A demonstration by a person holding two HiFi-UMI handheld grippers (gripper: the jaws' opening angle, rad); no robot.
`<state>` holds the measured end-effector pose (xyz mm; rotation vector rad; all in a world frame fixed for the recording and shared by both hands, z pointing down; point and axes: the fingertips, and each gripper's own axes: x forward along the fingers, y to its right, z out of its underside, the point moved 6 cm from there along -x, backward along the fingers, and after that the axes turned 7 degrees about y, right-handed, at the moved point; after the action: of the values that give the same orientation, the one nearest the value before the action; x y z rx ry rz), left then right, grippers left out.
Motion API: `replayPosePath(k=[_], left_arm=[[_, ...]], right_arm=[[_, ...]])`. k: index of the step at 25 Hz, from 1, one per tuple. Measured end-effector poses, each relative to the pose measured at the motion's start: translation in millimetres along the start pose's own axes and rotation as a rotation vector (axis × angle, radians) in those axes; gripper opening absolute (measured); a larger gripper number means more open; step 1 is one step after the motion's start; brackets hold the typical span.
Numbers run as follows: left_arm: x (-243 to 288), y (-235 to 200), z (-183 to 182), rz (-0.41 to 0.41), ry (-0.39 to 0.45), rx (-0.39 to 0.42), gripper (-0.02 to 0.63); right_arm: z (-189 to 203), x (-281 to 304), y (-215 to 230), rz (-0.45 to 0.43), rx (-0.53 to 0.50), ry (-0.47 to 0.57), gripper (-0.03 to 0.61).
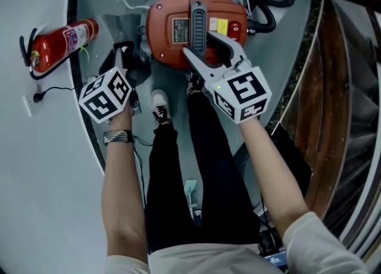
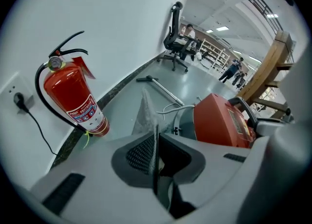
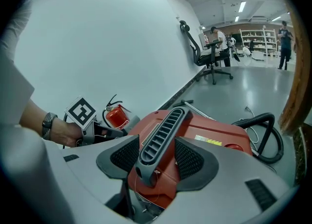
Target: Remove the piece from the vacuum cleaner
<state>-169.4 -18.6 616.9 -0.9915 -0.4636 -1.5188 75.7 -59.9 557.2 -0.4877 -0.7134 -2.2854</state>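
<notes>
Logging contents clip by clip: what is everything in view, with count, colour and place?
vacuum cleaner: one, red, floor before feet
handle: one, grey, atop vacuum cleaner
hose: one, black, beside vacuum cleaner
grey piece: one, thin, left of vacuum cleaner
fire extinguisher: one, red, against wall
wall socket: one, white, black plug in
office chair: one, black, far along wall
wooden staircase: one, brown, right side
left gripper: one, grey, jaws shut on grey piece
right gripper: one, grey, jaws apart astride handle
legs: two, black trousers, white shoes
</notes>
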Motion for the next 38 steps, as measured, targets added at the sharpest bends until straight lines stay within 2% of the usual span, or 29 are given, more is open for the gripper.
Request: replayPosePath(k=[8,14,17,20,24,27,29,34,38], left_arm=[[-0.6,-8.4,3.3,-0.079,0.027,-0.262,0.034],[-0.9,-9.8,3.1,-0.104,0.034,-0.308,0.032],[0.4,-7.0,2.8,-0.104,0.012,-0.234,0.041],[-3.5,-6.0,2.7,-0.08,0.014,-0.111,0.074],[-18.0,-4.3,8.8,0.02,0.022,0.084,0.185],[-28.9,-3.6,27.1,0.078,-0.017,0.17,0.198],[-34.1,-5.1,37.9,0.076,-0.039,0.192,0.196],[-32.2,-9.8,43.4,0.022,-0.044,0.174,0.117],[-30.1,-4.6,42.4,0.026,-0.06,0.225,0.061]], right_arm=[[0.3,0.7,0.3,-0.016,-0.005,-0.002,0.239],[-0.4,2.4,-0.2,-0.035,-0.007,-0.019,0.239],[0.4,1.6,0.9,-0.039,-0.002,-0.022,0.239],[0.8,1.7,1.3,-0.039,0.002,-0.03,0.239],[0.3,2.6,0.8,-0.031,0.001,-0.019,0.239],[0.4,1.9,1.7,-0.018,-0.001,-0.012,0.239],[0.8,1.8,1.4,-0.01,0.003,-0.016,0.239],[0.8,1.9,-0.4,0.009,-0.001,-0.025,0.238],[1.3,1.5,0.6,0.022,0.002,-0.02,0.238]])
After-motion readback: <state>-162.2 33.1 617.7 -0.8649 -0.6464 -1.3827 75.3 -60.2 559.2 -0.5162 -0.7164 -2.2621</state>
